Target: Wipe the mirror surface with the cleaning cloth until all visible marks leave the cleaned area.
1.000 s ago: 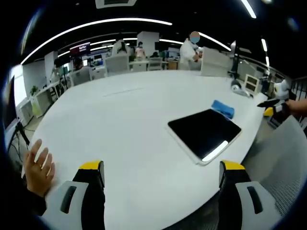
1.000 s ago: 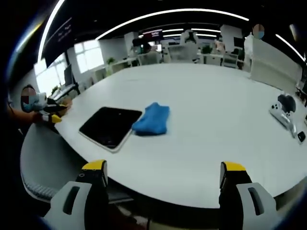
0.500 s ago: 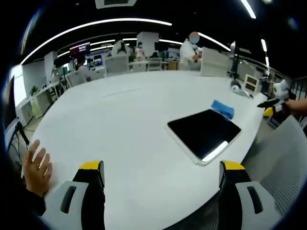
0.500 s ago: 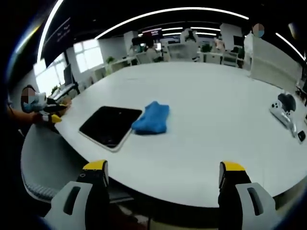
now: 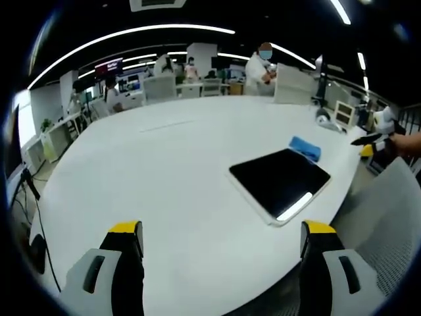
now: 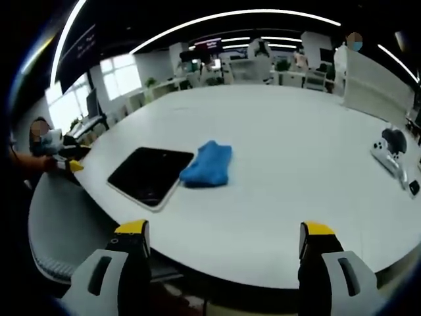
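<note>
Both grippers, left [image 5: 220,247] and right [image 6: 222,247], hung empty, fingers apart; the cloth [image 6: 208,164] touched the mirror [image 6: 150,174] near the bench edge, nearer the right gripper.

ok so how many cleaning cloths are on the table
1. A blue cloth lies bunched on the white table, right beside the dark mirror, at its far edge in the left gripper view.
</note>
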`<state>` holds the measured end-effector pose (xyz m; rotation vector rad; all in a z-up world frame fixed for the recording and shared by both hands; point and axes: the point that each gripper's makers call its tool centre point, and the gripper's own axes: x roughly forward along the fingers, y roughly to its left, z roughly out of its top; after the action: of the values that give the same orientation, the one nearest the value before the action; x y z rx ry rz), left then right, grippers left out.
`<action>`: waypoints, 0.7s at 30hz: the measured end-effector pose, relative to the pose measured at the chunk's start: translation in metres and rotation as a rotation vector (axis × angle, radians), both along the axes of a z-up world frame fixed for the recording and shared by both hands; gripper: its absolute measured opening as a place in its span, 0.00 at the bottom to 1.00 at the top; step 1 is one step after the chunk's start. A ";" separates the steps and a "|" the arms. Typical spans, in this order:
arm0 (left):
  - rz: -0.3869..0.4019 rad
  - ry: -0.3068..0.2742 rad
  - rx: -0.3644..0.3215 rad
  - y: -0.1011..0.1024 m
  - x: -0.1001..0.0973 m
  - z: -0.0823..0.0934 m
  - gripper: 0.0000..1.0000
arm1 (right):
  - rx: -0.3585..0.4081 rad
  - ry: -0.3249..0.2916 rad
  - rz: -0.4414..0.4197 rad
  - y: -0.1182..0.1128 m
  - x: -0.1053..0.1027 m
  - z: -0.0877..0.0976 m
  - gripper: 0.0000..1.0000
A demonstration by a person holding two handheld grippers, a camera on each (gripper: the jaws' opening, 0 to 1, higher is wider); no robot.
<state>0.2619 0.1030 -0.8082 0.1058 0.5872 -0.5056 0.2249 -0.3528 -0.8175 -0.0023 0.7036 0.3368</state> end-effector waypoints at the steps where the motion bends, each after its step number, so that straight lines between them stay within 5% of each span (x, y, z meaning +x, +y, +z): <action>1: 0.000 -0.003 -0.001 0.000 0.000 0.000 1.00 | 0.001 0.001 0.001 0.001 -0.001 0.000 0.93; 8: -0.005 -0.012 -0.001 0.000 0.000 0.002 1.00 | 0.022 -0.005 -0.017 0.005 0.002 0.001 0.92; 11: 0.034 -0.004 -0.017 0.006 0.003 0.002 1.00 | 0.000 0.040 -0.014 0.008 -0.006 -0.012 0.92; 15: -0.025 -0.013 0.027 -0.001 -0.001 0.000 1.00 | 0.026 0.009 -0.004 0.015 0.000 -0.004 0.89; 18: 0.019 0.008 0.011 0.006 0.002 -0.002 1.00 | 0.011 0.051 0.015 0.020 -0.004 -0.015 0.91; 21: -0.005 0.007 0.033 0.004 0.000 -0.004 1.00 | 0.027 0.020 0.016 0.024 -0.001 -0.005 0.91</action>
<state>0.2620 0.1067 -0.8124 0.1374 0.6022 -0.5014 0.2240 -0.3290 -0.8228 0.0206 0.7188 0.3625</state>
